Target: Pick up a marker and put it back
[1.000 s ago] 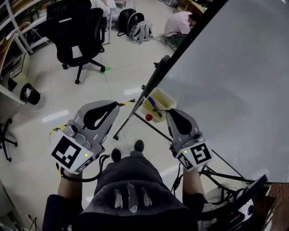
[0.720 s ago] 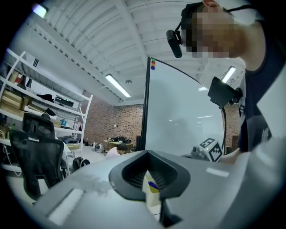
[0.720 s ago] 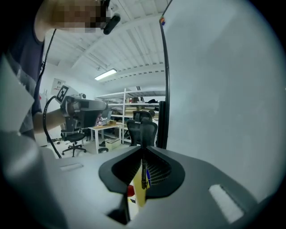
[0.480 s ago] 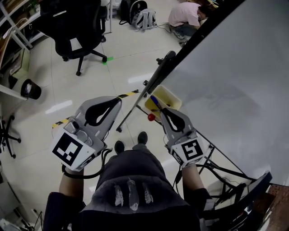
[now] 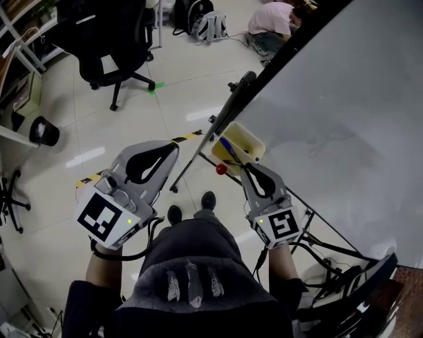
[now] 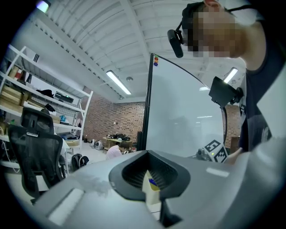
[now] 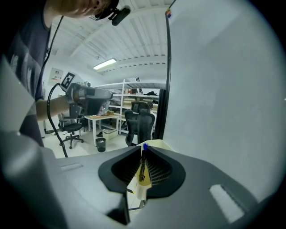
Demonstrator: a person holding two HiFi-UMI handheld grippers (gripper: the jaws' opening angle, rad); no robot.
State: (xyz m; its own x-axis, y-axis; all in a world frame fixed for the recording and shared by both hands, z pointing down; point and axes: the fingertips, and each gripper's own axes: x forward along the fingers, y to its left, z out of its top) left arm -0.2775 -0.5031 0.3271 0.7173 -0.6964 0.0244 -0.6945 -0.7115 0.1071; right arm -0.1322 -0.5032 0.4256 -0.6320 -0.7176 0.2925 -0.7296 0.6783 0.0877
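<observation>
A dark marker with a blue cap (image 7: 142, 164) stands between the pads of my right gripper (image 7: 143, 154), whose jaws are opening slightly while still touching it. In the head view the right gripper (image 5: 245, 166) sits at the near edge of the cream tray (image 5: 249, 140) on the whiteboard stand, and the marker (image 5: 228, 148) points into that tray. My left gripper (image 5: 173, 147) hangs shut and empty to the left of the stand, over the floor. The tray (image 6: 151, 187) shows past the left gripper (image 6: 147, 154).
The whiteboard (image 5: 330, 99) fills the right side on its black stand (image 5: 228, 112). A red ball (image 5: 221, 169) sits below the tray. A black office chair (image 5: 109, 46), a bin (image 5: 43, 132), backpacks (image 5: 198, 25) and a crouching person (image 5: 271, 18) are on the floor beyond.
My right gripper has moved up to the tray's near edge. The left gripper has barely moved.
</observation>
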